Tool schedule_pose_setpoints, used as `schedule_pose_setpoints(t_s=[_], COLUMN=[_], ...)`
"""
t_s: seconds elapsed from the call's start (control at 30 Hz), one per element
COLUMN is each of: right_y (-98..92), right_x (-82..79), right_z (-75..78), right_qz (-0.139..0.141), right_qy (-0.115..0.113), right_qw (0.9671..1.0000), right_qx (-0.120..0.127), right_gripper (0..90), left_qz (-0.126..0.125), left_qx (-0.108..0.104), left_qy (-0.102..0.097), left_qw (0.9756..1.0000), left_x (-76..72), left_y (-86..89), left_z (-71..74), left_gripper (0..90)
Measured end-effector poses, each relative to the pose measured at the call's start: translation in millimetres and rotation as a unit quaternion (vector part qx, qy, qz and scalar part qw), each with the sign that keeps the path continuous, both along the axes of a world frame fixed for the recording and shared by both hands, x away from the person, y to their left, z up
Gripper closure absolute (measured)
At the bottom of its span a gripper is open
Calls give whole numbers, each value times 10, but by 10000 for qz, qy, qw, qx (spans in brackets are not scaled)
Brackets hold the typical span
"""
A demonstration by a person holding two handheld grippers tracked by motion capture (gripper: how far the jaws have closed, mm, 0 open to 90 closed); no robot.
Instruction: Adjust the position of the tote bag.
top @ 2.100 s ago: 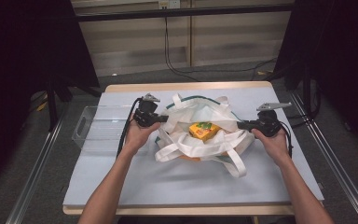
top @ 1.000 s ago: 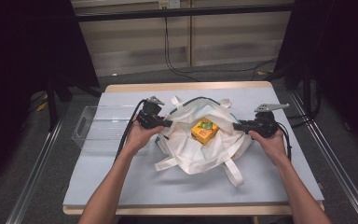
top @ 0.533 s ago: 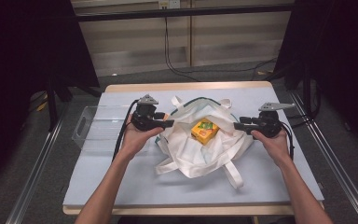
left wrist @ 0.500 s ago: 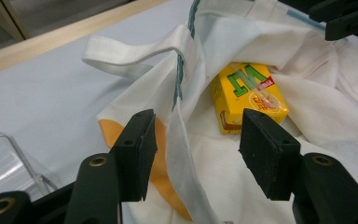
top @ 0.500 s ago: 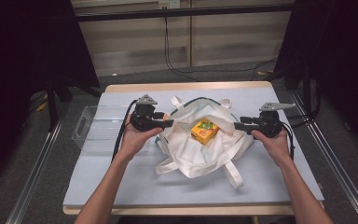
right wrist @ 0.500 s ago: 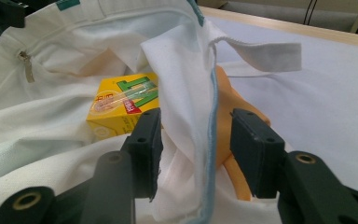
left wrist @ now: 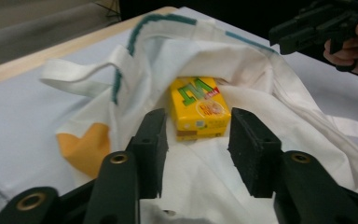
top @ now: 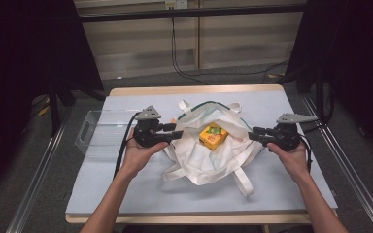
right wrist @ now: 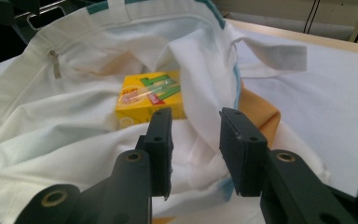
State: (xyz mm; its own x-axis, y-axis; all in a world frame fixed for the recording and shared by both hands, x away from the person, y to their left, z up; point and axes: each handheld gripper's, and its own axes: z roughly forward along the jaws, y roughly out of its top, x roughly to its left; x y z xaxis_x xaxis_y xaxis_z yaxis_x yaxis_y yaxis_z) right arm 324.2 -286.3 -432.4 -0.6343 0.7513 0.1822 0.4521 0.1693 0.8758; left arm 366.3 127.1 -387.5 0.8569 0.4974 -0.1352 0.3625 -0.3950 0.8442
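A white tote bag with teal trim lies spread on the table, its mouth wide. Inside it rests a yellow box with a green label, also seen as the yellow box and the yellow box. My left gripper hovers at the bag's left rim, my right gripper at its right rim. Both point inward at the box. The left gripper has just been closing with nothing pinched. The right gripper has also been closing; a fold of bag cloth shows in its gap, untouched by the pads.
A clear plastic bin stands at the table's left edge, just behind my left hand. The bag's long handles trail toward the near side of the grey table top. Cables hang behind the table.
Both grippers have drawn outward off the bag's rim, left one leftward, right one rightward, and slightly up. The bag's mouth now lies wider and the box shows fully.
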Motion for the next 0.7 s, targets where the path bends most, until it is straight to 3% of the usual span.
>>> schedule_pose_setpoints(t_s=[0.13, 0.23, 0.33, 0.5, 0.57, 0.7], right_y=[43, 72, 102, 172, 193, 227], right_x=[-125, -213, -337, -539, -614, -696], right_z=[-37, -39, -38, -59, -84, -134], right_qz=[115, 129, 198, 183, 175, 254], right_qy=[23, 3, -24, -147, -200, -164], right_qw=[9999, 9999, 9998, 9997, 9996, 9995], right_qx=[-105, -102, -7, -15, -56, -20], right_gripper=[651, 630, 618, 484, 466, 434], left_qz=[-133, -235, -258, -356, -354, -355], left_qx=[48, 123, 30, 213, 308, 288], left_qy=[90, 40, 33, 47, 93, 152], left_qw=[9999, 9996, 9997, 9991, 9989, 9988], left_x=[12, 7, -2, 15, 55, 82], left_y=[-155, -272, -385, -554, -603, -686], left_z=[-66, -46, -39, -66, -91, -125], left_gripper=[585, 578, 561, 525, 498, 473])
